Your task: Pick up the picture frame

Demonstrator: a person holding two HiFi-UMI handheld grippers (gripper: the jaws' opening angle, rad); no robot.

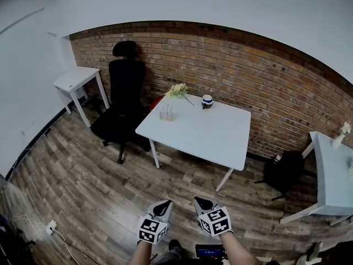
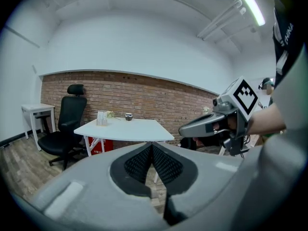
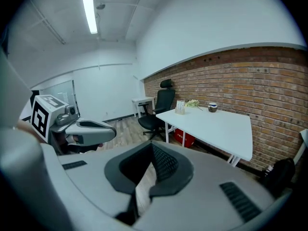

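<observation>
Head view looks down on a long red brick wall (image 1: 231,65) that runs behind a floor of grey-brown wooden planks (image 1: 83,181). A square white table on thin white legs (image 1: 209,139) stands against the wall, well ahead of both grippers. A black high-backed office chair on castors (image 1: 124,101) sits just beside its left edge, and a small white side table (image 1: 74,80) stands further left in the corner. Another white table (image 1: 333,175) shows at the right edge, with a black bag (image 1: 284,170) on the floor between it and the square table. At the bottom of the view the left gripper (image 1: 164,205) and the right gripper (image 1: 199,202) are held side by side, apart from each other, both pointing toward the table. Each gripper view shows its grey jaws clenched tip to tip with nothing between them. The small clear upright picture frame (image 1: 166,113) stands near the table's far left corner, untouched. A bunch of pale yellow flowers (image 1: 178,90) lies just behind it by the wall, and a small round dark-and-white cup (image 1: 207,100) sits to the flowers' right.
</observation>
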